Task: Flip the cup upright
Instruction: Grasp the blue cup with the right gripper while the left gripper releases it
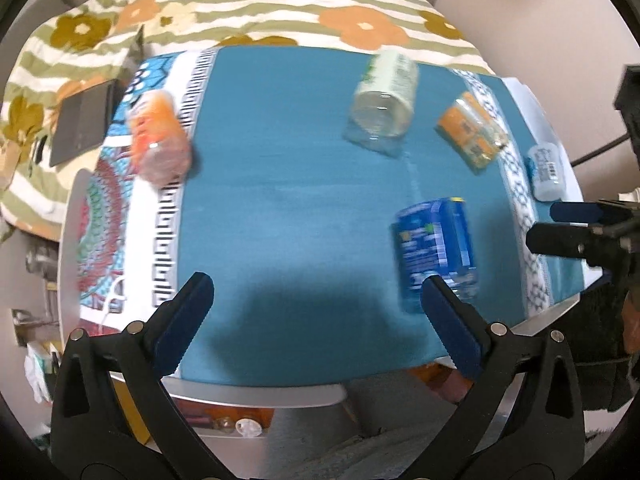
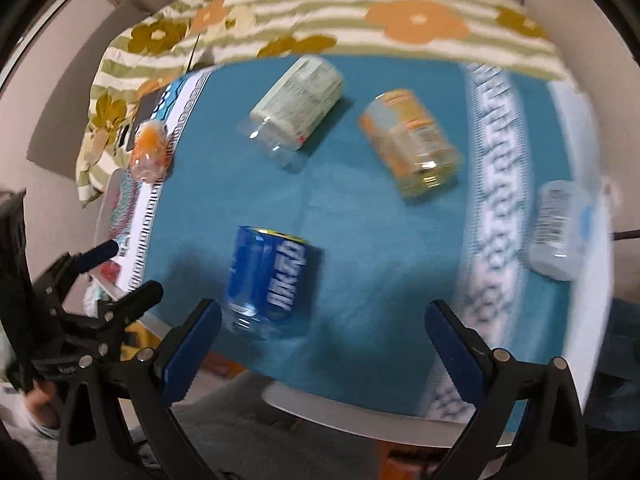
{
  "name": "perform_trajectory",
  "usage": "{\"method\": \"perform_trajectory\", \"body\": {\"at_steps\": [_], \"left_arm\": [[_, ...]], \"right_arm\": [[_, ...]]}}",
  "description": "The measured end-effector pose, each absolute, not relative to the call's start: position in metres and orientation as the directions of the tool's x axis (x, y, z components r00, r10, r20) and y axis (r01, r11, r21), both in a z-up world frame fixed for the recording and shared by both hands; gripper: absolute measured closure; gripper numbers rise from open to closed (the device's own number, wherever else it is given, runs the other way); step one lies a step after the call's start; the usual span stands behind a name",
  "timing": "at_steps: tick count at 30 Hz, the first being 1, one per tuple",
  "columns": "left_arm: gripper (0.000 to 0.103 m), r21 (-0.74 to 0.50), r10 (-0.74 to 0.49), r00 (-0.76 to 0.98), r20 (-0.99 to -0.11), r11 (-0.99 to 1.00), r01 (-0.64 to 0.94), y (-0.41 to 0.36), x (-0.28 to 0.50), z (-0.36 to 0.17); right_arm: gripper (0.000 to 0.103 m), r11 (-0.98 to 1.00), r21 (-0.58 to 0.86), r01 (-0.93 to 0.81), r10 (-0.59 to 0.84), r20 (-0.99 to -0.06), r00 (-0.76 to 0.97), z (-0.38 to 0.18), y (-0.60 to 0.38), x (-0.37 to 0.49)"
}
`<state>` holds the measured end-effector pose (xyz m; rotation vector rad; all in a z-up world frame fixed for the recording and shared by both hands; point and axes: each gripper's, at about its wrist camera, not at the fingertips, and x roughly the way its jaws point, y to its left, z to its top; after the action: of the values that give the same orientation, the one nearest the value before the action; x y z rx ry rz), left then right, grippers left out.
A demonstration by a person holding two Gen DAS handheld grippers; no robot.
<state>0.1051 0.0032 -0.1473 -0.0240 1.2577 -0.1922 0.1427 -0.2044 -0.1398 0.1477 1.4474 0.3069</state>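
Both my tongs, left tongs [image 1: 316, 292] and right tongs [image 2: 324, 320], gape wide, empty, touching nothing. Blue-labelled clear plastic cup [image 2: 270, 276] lies on its side near the teal-clothed tabletop [image 2: 360, 248] front edge; green-labelled cup [image 2: 298, 104] and orange-labelled cup [image 2: 412, 140] lie behind.

Both wrist cameras look down and forward over the near edge of the blue cloth [image 1: 288, 184], toward the flowered bedding [image 1: 280, 4] across each frame's top. The left view sits close, the right likewise. Both share the blue cup [image 2: 266, 276], lower centre.
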Motion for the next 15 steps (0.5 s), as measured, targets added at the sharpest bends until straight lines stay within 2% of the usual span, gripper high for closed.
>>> {"method": "perform_trajectory", "body": {"at_steps": [5,10,15], "left_arm": [[0.0,-0.101,-0.129,0.289,-0.949,0.989,0.112,0.032,0.111,-0.163],[0.0,-0.129,-0.143,0.238,-0.961,0.989,0.072,0.057,0.122,-0.187],[0.0,-0.142,-0.152,0.211,-0.966,0.988,0.061,0.067,0.129,-0.201]], "right_arm": [[0.002,0.929,0.364,-0.062,0.362,-0.931,-0.032,-0.172,-0.183,0.171],[0.003,0.922,0.388,0.001,0.386,-0.916,-0.106,-0.199,-0.17,0.189],[0.012,0.918,0.393,0.046,0.395,-0.905,-0.156,-0.215,-0.166,0.198]]}}
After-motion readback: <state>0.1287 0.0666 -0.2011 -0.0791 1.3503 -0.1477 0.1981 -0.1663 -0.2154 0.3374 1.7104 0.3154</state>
